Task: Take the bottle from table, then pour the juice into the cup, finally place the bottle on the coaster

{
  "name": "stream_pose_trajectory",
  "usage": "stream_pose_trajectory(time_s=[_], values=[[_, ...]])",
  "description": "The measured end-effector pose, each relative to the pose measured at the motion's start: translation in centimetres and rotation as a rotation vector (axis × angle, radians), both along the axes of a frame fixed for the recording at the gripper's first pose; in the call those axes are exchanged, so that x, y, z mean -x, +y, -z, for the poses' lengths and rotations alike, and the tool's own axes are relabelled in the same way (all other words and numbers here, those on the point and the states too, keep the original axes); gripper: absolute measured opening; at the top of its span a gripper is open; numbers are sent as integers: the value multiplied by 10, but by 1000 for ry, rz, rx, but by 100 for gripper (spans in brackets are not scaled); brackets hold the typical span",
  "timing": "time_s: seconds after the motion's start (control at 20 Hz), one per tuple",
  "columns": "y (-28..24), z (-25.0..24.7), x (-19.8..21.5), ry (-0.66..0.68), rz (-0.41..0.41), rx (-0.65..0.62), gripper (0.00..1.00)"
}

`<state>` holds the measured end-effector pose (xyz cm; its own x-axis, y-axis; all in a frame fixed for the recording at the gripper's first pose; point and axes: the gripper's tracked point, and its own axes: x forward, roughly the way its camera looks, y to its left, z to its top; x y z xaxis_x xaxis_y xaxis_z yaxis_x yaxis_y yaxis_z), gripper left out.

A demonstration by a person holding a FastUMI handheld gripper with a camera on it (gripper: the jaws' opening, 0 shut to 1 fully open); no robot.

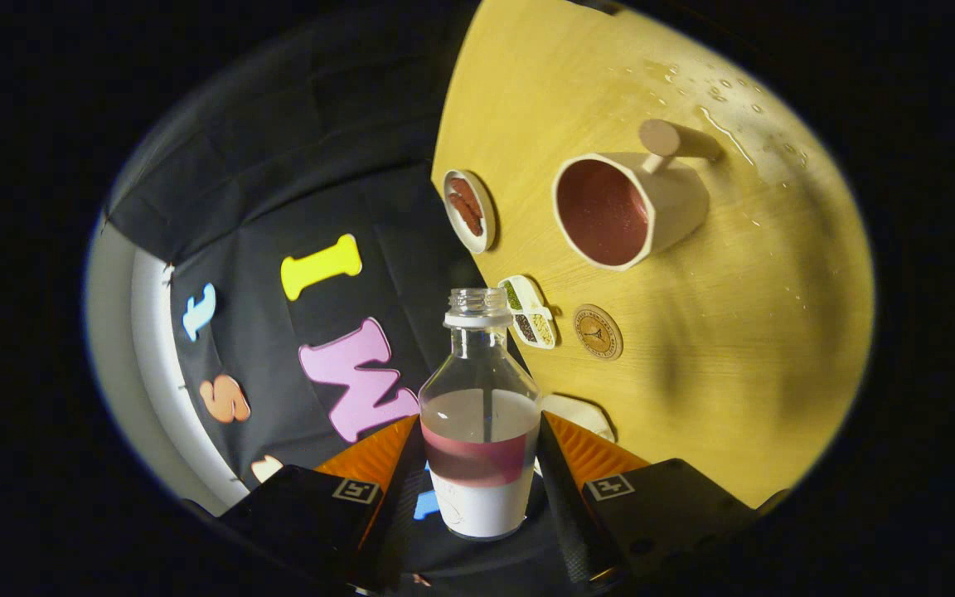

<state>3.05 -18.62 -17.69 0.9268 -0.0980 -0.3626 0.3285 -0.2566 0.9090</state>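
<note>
Gripper view, claw: the claw (482,464) is clamped on the bottle (480,414), one finger pressed to each side of its lower body.
Gripper view, bottle: uncapped, clear glass with a white band low down, held between the fingers with its open neck pointing forward. Liquid sits in the lower half, with a darker red layer beneath a paler one.
Gripper view, tilt: the whole scene is rolled, so the yellow wooden surface (693,348) stands almost on edge beyond the fingers. The bottle appears lifted clear of it.
Gripper view, cup (622,207): well beyond the bottle's mouth and off to the right, with a stub handle. Its inside already looks reddish.
Gripper view, coaster (598,332): a small round disc, nearer than the cup, just right of the bottle's neck.
Gripper view, other things: a divided dish (531,311) just behind the neck, a round dish (469,210) farther out, and droplets (718,91) past the cup.
Step in hand: the bottle is taken. This looks like the pouring stage or just after it, which I cannot tell.
Next move: if pouring remains, bring the mouth over the cup's rim. Otherwise level the bottle and lower it squarely onto the coaster.
</note>
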Motion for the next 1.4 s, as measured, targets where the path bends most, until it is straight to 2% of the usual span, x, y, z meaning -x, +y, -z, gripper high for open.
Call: stream_pose_trajectory(time_s=[0.1,0.3,0.8,0.95,1.15,1.25,1.4], values=[[2,-8,-1,-4,-38,163,75],[-2,-20,4,24,-54,441,75],[5,-40,13,172,-62,967,75],[15,-71,-1,144,-64,1132,75],[28,-114,-37,82,-106,1350,75],[28,-132,-50,58,-90,1448,75],[23,-151,-70,61,-44,1530,74]])
